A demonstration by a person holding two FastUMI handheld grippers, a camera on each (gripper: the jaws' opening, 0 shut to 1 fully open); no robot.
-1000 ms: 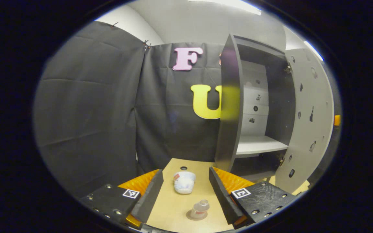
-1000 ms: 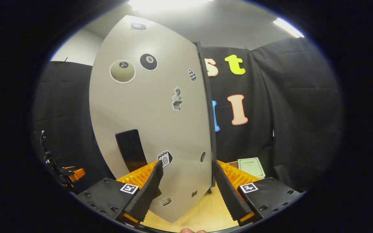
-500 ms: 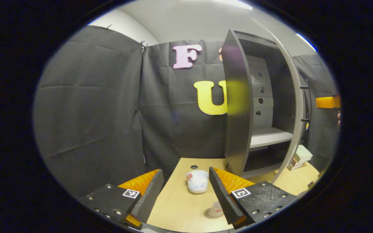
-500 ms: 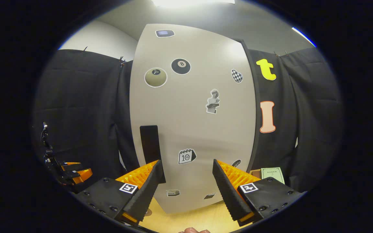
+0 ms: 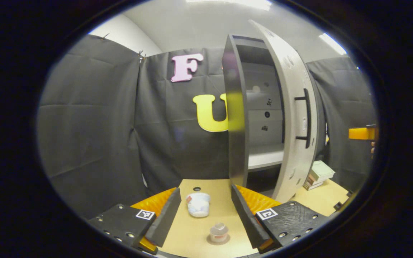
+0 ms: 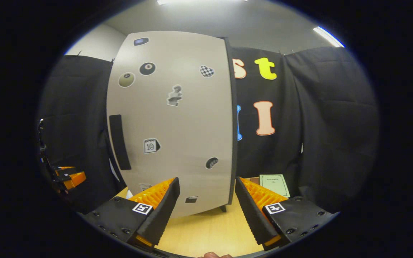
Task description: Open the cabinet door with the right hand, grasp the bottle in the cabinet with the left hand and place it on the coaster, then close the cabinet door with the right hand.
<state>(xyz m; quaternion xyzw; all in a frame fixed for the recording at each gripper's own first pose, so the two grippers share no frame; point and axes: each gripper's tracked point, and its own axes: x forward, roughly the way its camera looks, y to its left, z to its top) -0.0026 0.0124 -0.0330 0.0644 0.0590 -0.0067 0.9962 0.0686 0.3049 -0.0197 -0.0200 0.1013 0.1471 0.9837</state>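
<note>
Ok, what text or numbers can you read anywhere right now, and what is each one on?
"8": on the black ball sticker on the cabinet door.
"10": on the calendar sticker on the same door.
Green booklet on the table: print too small to read.
Bottle: its label is too blurred to read.

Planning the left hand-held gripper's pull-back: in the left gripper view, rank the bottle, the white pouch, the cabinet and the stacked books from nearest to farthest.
1. Bottle, on the coaster, between the fingers.
2. White pouch, just beyond, slightly left.
3. Cabinet, ahead and right, door partly open.
4. Stacked books, far right, past the door.
</note>
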